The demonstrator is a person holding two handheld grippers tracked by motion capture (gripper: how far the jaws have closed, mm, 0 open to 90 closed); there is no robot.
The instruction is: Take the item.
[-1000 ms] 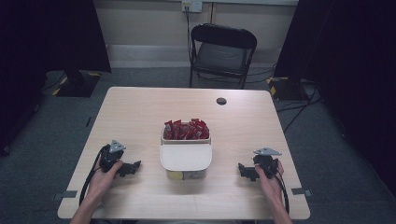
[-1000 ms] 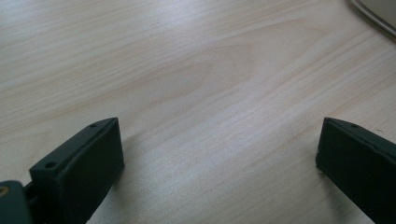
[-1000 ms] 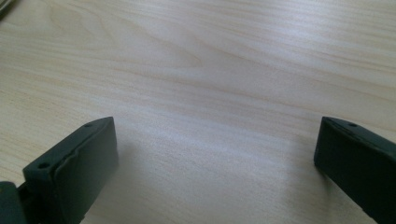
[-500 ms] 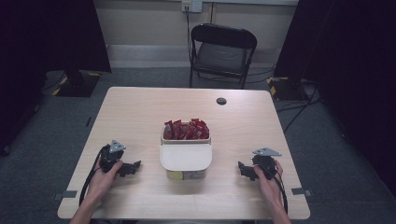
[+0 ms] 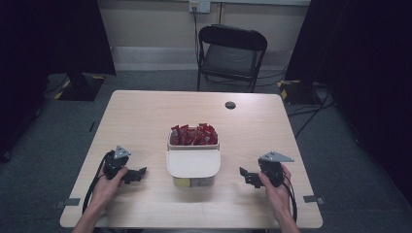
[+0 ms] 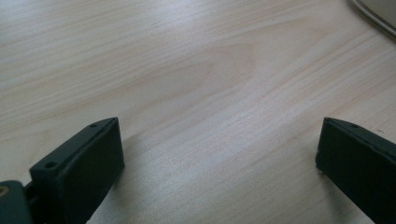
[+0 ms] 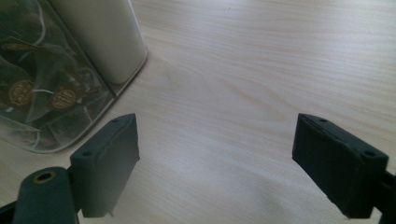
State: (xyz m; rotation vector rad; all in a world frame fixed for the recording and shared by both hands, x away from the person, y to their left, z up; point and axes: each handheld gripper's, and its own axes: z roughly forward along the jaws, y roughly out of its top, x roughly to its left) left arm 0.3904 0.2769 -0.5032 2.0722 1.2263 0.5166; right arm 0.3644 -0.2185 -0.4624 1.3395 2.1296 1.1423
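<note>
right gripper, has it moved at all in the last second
No. The right gripper sits at the same spot beside the white container, near the table's right edge.

A black folding chair [image 5: 232, 52] stands at top centre; a small dark disc [image 5: 230, 105], perhaps a cap, lies on the upper worktop [image 5: 145, 116].

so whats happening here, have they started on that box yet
Not yet. A person sits at the wooden table with a claw in each hand, the left claw and right claw both open and empty, resting on either side of a box. Red packets fill its open far part; a cream lid covers the near part. Nothing is being touched.
</note>
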